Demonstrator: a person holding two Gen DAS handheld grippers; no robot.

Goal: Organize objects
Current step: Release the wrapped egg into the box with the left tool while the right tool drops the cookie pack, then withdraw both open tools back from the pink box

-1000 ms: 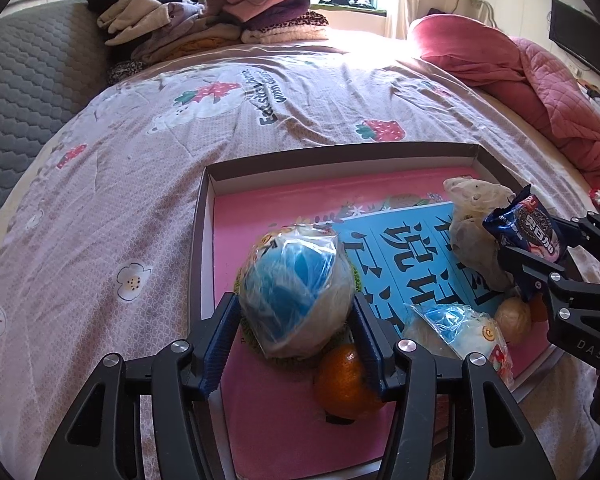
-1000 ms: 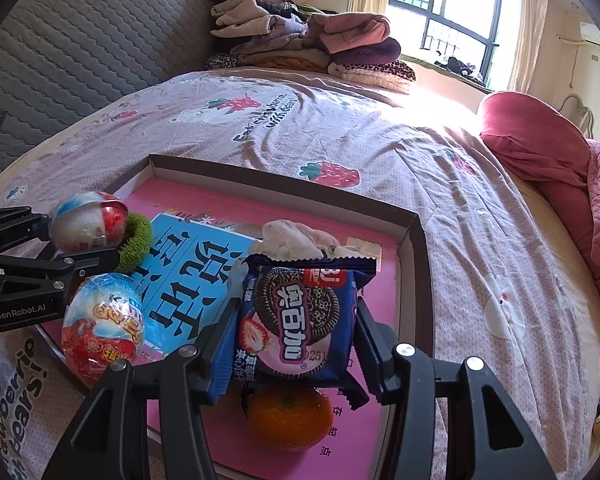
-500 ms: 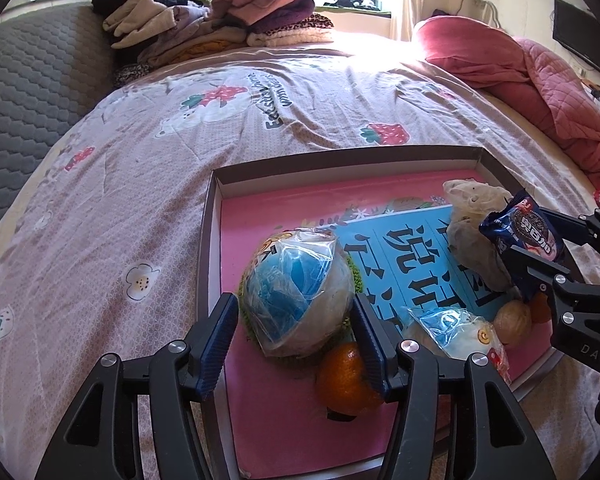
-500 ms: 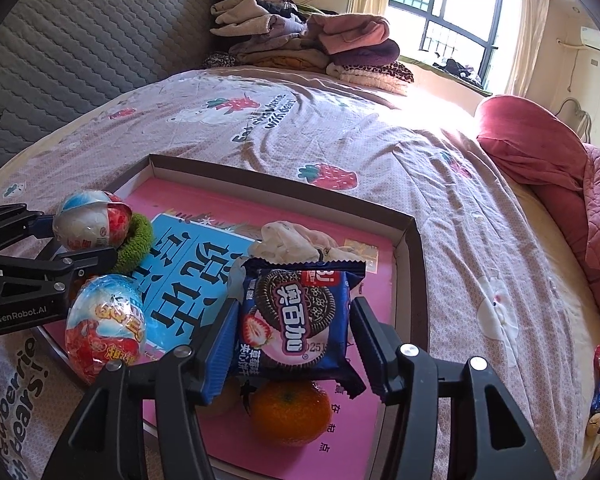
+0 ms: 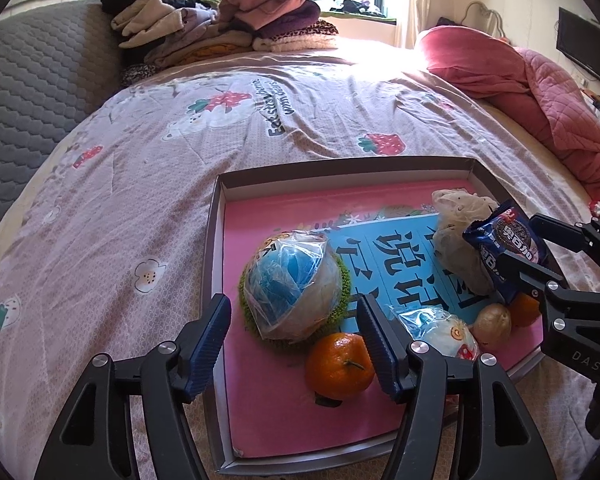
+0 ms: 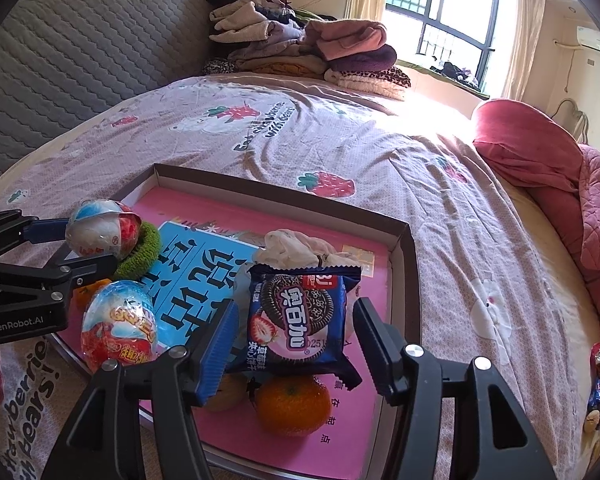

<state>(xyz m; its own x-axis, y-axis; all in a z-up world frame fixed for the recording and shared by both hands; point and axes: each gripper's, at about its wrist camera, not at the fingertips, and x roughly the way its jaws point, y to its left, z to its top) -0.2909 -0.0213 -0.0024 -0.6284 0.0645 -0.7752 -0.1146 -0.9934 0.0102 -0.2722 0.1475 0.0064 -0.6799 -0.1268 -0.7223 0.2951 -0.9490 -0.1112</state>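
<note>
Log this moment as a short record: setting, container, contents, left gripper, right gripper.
setting: bed with strawberry-print sheet
container: shallow box with pink floor
contents: wrapped toy egg on a green ring, second egg, two oranges, cookie packet
left gripper: jaws opening, egg between them, pads clear of it
right gripper: jaws opening, cookie packet between them, right pad clear
</note>
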